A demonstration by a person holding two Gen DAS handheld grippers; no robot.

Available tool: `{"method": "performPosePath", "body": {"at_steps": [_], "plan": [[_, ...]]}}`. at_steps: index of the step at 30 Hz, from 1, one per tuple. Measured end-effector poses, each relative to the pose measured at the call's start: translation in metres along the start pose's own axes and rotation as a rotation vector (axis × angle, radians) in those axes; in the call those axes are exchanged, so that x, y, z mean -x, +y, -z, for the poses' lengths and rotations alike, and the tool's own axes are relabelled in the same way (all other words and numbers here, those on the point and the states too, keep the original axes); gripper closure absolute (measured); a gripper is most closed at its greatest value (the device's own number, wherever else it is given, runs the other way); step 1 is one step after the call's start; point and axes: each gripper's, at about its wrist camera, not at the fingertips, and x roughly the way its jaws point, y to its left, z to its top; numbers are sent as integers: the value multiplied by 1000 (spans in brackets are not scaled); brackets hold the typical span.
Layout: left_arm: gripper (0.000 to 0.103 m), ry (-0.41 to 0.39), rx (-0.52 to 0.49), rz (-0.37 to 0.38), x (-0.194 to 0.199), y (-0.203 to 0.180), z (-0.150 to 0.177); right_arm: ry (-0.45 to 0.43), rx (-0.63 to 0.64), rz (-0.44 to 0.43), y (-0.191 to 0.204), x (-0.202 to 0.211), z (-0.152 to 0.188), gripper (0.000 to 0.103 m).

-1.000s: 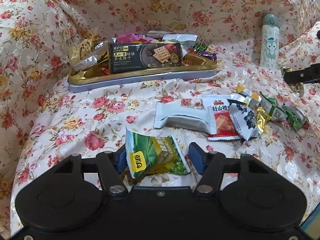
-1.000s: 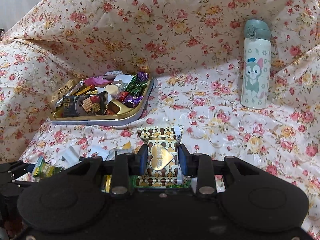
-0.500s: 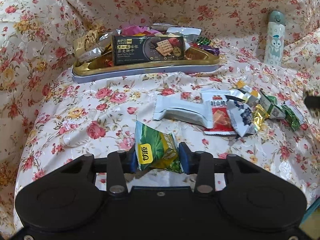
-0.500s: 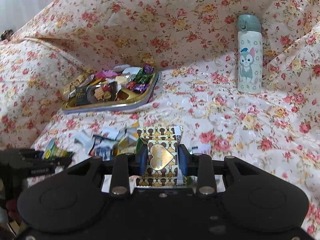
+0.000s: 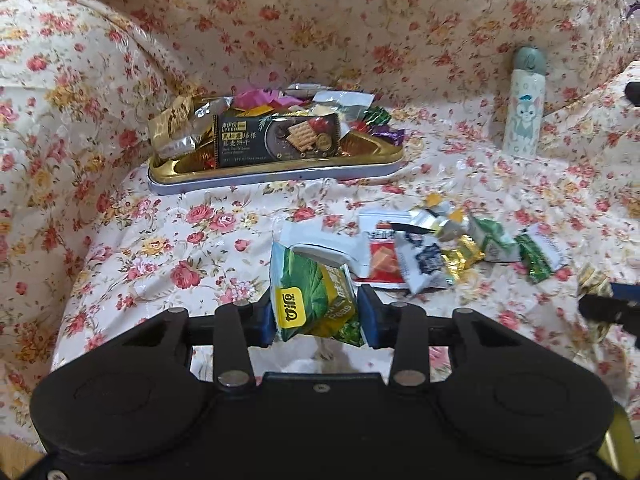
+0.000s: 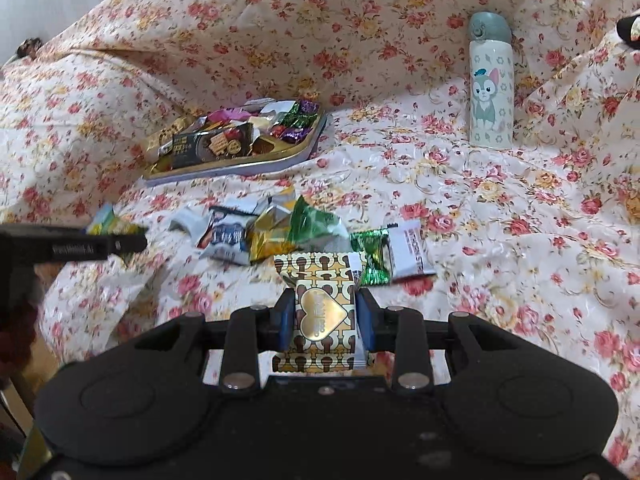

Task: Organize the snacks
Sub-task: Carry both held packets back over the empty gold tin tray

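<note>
My left gripper (image 5: 318, 316) is shut on a green pea snack packet (image 5: 310, 296) and holds it above the floral cloth. My right gripper (image 6: 324, 316) is shut on a gold-and-white heart-patterned packet (image 6: 320, 300), also lifted. A gold tray (image 5: 276, 168) full of snacks, with a dark cracker pack (image 5: 276, 140) at its front, sits at the back; it also shows in the right wrist view (image 6: 236, 166). A pile of loose snack packets (image 5: 432, 248) lies on the cloth between the grippers and the tray, also seen in the right wrist view (image 6: 280, 232).
A white cat-print bottle (image 5: 522, 108) stands upright at the back right, also in the right wrist view (image 6: 490, 88). The floral cloth (image 5: 180, 240) covers the surface and rises as a wall behind and to the left. The left gripper's side shows at the right view's left edge (image 6: 72, 244).
The left gripper closed on the green packet and lifted it up and back. The right gripper, still holding the heart packet, pulled back and up, so the tray looks farther away.
</note>
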Motion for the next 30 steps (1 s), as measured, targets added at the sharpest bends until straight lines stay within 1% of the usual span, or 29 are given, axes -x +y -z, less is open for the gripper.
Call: {"method": "performPosePath", "body": {"at_steps": [6, 14, 18, 23, 30], "plan": [[55, 17, -18, -22, 31, -16, 11, 4, -3, -31, 9, 23, 13, 69], [55, 69, 26, -9, 71, -23, 36, 5, 9, -53, 26, 58, 33, 69], [55, 119, 45, -17, 86, -25, 52, 12, 12, -69, 34, 77, 47, 69], [55, 205, 85, 1, 97, -25, 75, 64, 14, -97, 43, 96, 64, 69], [55, 292, 143, 66, 107, -27, 102, 179, -12, -118, 50, 112, 96, 69]]}}
